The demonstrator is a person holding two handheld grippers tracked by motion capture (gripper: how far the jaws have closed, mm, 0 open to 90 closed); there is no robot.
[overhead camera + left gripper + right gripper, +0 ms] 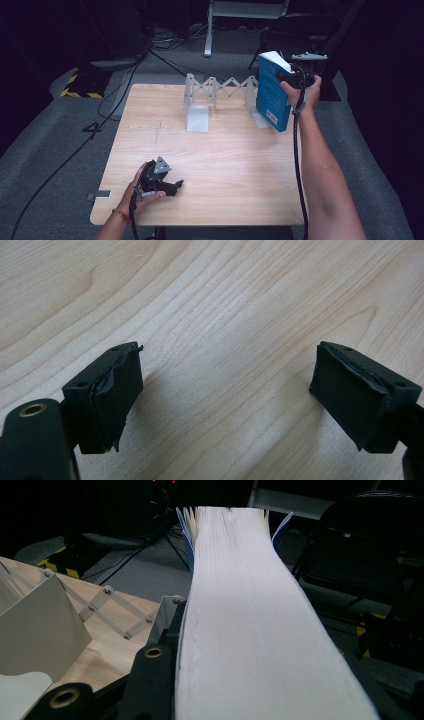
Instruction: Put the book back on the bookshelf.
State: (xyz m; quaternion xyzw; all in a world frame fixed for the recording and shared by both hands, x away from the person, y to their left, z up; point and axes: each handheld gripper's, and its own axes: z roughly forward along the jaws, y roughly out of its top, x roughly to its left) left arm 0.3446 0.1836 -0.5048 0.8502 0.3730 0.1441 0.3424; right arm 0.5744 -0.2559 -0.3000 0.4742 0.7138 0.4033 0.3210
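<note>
Item one: a blue book (271, 94), thick, with a pale page block, held upright above the far right corner of the wooden counter (215, 170), its lower edge just over the counter's right border. Holder: the right gripper (295, 75), its jaws closed on the book from the page side; in the right gripper view the cream page edges (250, 630) run up the middle of the frame between the black jaws, with the blue covers showing at the far end. The person's right hand (306, 92) grips the tool, forearm reaching in from the lower right, cable trailing along it. Item two: a white expanding book rack (212, 97) with a scissor-lattice back and upright dividers, standing at the far edge of the counter, just left of the book; whether the book touches its nearest divider cannot be told. Item three: the left gripper (170, 186), held low over the near left part of the counter in the person's left hand (137, 192), well apart from book and rack. Its jaws stand wide open with nothing between them, bare wood grain beneath.
</note>
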